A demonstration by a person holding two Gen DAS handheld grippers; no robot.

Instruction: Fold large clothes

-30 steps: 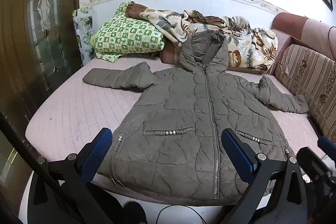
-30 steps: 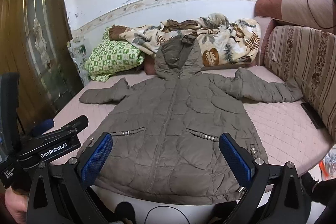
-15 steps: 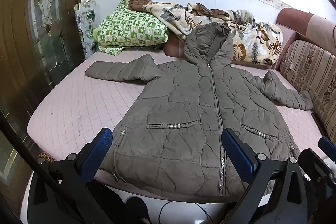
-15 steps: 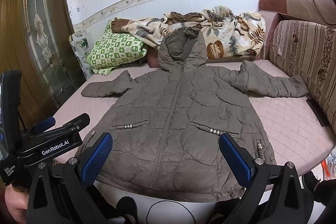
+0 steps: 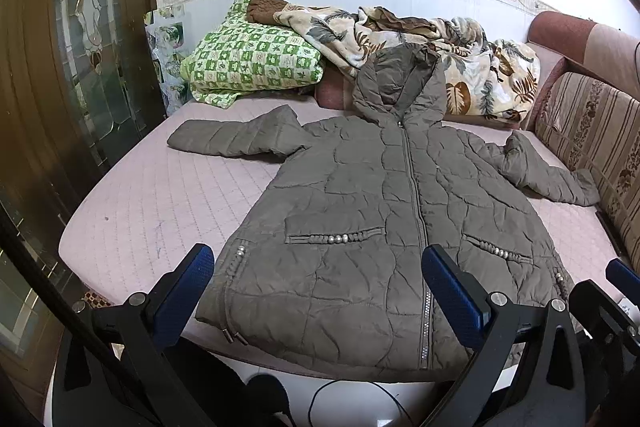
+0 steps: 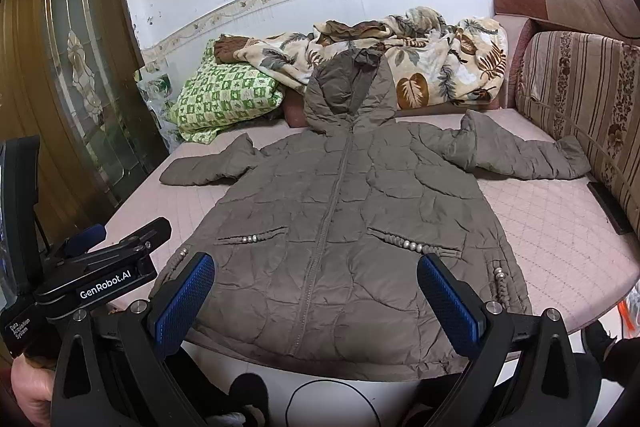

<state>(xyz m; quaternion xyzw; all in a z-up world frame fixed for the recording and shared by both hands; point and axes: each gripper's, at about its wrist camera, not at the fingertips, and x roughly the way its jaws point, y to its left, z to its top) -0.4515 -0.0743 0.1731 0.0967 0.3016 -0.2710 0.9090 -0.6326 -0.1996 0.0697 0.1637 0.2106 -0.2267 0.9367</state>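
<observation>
On the bed, the coat lies face up and zipped, sleeves spread, hood toward the pillow and blanket. Your left gripper hangs wide open and empty above its hem, left of the zipper. Your right gripper is likewise spread, holding nothing, over the hem's middle.
</observation>
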